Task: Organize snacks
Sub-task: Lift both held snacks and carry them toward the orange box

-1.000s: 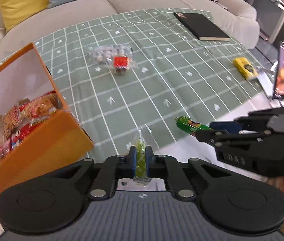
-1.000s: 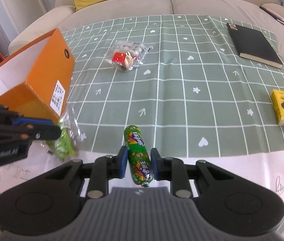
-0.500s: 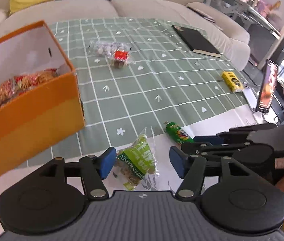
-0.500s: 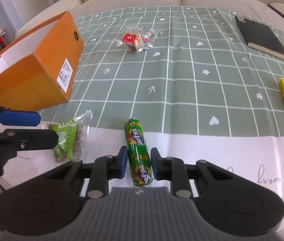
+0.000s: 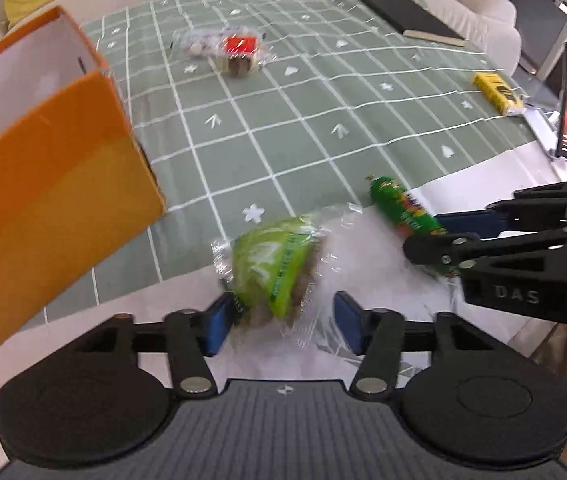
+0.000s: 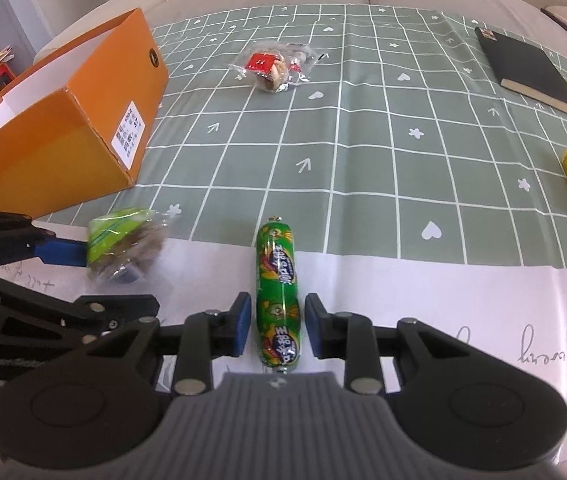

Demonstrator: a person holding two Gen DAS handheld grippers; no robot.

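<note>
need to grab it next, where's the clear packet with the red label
In both views the clear packet with the red label lies alone far out on the green checked cloth, beyond both grippers, right of the orange box.

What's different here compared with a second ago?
The left gripper let go of the green snack bag, spread its fingers around it, and is closing again. The right gripper is loosening around the green sausage. The orange box and clear snack pack stayed put.
</note>
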